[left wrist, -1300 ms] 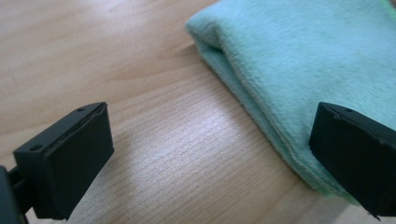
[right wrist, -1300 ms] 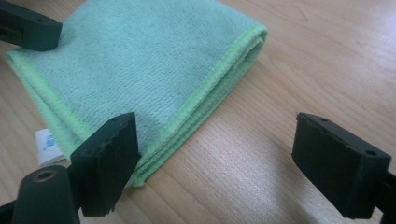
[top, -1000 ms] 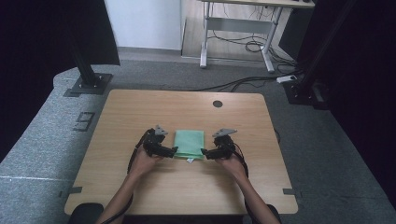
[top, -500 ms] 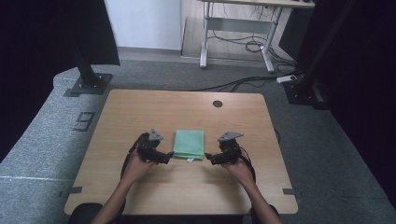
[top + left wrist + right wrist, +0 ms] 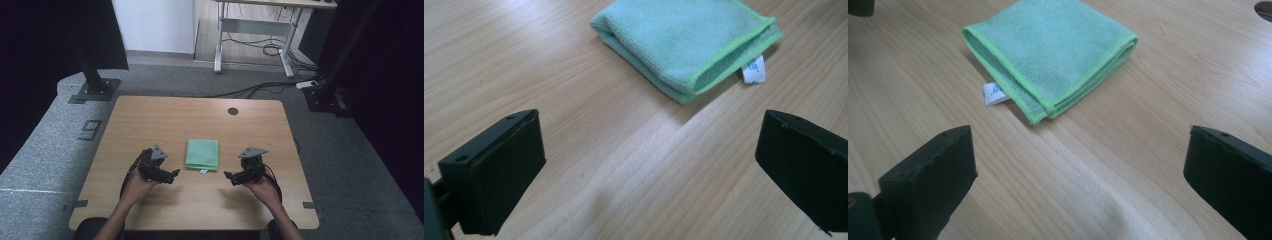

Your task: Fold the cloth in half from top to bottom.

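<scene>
A folded green cloth (image 5: 202, 154) with a small white tag lies flat on the wooden table (image 5: 150, 120), midway between my two grippers. My left gripper (image 5: 171, 175) hovers to the cloth's left and nearer the person, jaws wide apart with nothing between them. In the left gripper view the cloth (image 5: 689, 42) lies ahead of the jaws. My right gripper (image 5: 229, 176) sits off the cloth's right side; its jaws have just been opening and stand wide with only bare wood between them. The right gripper view has the cloth (image 5: 1050, 52) beyond them.
A round cable hole (image 5: 232, 111) marks the table's far side. Past the table stand black frame posts on floor plates (image 5: 92, 90), another desk's legs with cables (image 5: 250, 47), and grey carpet. Bare wood surrounds the cloth.
Both grippers have drawn away from the cloth's sides, outward and toward the person. The cloth stays folded on the table, free of both.
</scene>
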`<state>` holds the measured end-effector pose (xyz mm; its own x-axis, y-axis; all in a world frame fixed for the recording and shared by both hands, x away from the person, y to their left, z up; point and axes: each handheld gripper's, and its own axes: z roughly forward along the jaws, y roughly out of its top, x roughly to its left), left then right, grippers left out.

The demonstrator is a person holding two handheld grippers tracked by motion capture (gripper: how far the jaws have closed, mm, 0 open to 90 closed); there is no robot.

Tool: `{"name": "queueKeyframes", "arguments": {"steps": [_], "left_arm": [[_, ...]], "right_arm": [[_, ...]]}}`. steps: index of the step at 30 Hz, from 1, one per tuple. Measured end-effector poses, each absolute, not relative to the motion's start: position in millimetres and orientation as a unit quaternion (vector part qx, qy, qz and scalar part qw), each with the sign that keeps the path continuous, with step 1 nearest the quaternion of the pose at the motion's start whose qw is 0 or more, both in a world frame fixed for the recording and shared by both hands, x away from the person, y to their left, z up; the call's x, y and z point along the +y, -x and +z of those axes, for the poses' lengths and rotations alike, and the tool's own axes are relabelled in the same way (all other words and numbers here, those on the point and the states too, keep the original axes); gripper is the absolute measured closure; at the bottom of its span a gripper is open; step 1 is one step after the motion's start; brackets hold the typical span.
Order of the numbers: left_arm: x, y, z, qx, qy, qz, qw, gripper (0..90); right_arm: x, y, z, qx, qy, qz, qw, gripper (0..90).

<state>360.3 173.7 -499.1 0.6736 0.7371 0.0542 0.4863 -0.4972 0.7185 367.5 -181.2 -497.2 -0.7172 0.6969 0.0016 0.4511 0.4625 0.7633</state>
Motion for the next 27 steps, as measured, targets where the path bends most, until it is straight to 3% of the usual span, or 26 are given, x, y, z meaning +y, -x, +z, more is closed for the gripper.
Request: {"name": "queueKeyframes", "arguments": {"steps": [27], "left_arm": [[195.3,-335.7,-531.9,0.366,-0.842,0.170,0.357,0.0]], "right_arm": [[-207.1,-345.4,-531.2,0.838,-0.363,0.377,0.157,0.0]]}}
